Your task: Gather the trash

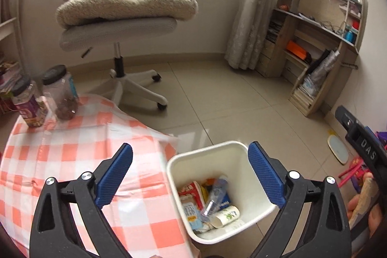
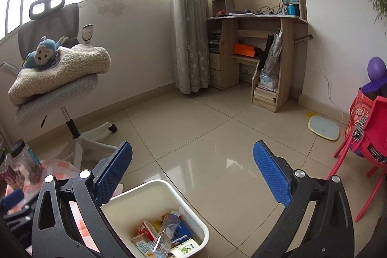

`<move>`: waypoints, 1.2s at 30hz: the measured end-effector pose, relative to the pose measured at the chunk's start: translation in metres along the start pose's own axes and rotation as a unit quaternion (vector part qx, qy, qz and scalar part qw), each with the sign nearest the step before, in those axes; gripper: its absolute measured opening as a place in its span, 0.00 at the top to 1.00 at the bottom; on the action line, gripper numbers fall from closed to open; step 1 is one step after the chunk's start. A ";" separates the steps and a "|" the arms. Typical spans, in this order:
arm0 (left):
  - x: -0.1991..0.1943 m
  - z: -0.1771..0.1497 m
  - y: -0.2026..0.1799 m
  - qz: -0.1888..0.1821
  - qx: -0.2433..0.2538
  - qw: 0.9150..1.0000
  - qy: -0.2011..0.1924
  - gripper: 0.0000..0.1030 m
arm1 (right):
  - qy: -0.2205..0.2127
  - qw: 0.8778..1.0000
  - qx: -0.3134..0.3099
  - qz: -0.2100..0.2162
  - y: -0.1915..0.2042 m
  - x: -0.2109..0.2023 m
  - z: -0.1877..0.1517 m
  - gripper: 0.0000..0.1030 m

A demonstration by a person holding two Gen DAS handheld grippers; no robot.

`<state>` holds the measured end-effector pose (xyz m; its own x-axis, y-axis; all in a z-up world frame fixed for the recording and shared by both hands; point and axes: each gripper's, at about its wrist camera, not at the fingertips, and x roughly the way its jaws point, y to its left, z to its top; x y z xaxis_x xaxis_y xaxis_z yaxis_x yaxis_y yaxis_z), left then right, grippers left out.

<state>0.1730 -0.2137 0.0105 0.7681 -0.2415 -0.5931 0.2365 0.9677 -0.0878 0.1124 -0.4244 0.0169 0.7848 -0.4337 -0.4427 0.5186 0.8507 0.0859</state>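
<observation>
Both tongs gape wide with nothing between them. Through the left wrist I see my left gripper (image 1: pixel 190 173) above the white bin (image 1: pixel 244 146) holding trash (image 1: pixel 209 202), beside the checked cloth (image 1: pixel 72 161). Through the right wrist, my right gripper (image 2: pixel 192 173) hangs over bare floor (image 2: pixel 217 149), the bin (image 2: pixel 169 187) below-left.

We see a low table under an orange-and-white checked cloth (image 1: pixel 79 161), with two clear plastic jars with dark lids (image 1: pixel 61 93) standing near its far corner. Beside it, on the glossy beige tiled floor (image 2: pixel 217 137), stands a white square plastic bin (image 1: pixel 256 200) holding wrappers and cartons.

Trash (image 1: pixel 210 200) in bin (image 1: pixel 205 151) beside table (image 1: pixel 72 161)
</observation>
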 end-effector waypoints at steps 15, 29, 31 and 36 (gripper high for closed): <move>-0.055 -0.023 0.117 0.143 -0.027 0.987 -0.067 0.06 | 0.004 0.993 -0.077 0.094 0.119 -0.047 -0.037 0.07; -0.059 -0.050 0.198 0.171 -0.055 0.983 -0.031 0.06 | 0.018 0.983 -0.126 0.135 0.198 -0.066 -0.073 0.07; -0.057 -0.053 0.205 0.167 -0.059 0.984 -0.023 0.06 | 0.019 0.982 -0.129 0.133 0.203 -0.065 -0.076 0.07; -0.049 -0.059 0.216 0.159 -0.071 0.985 0.002 0.06 | 0.026 0.981 -0.138 0.134 0.211 -0.061 -0.080 0.07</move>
<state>0.1514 0.0114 -0.0266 0.7874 0.0757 -0.6118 -0.1020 0.9947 -0.0083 0.1468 -0.1952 -0.0093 0.8583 -0.1749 -0.4825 0.1800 0.9830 -0.0361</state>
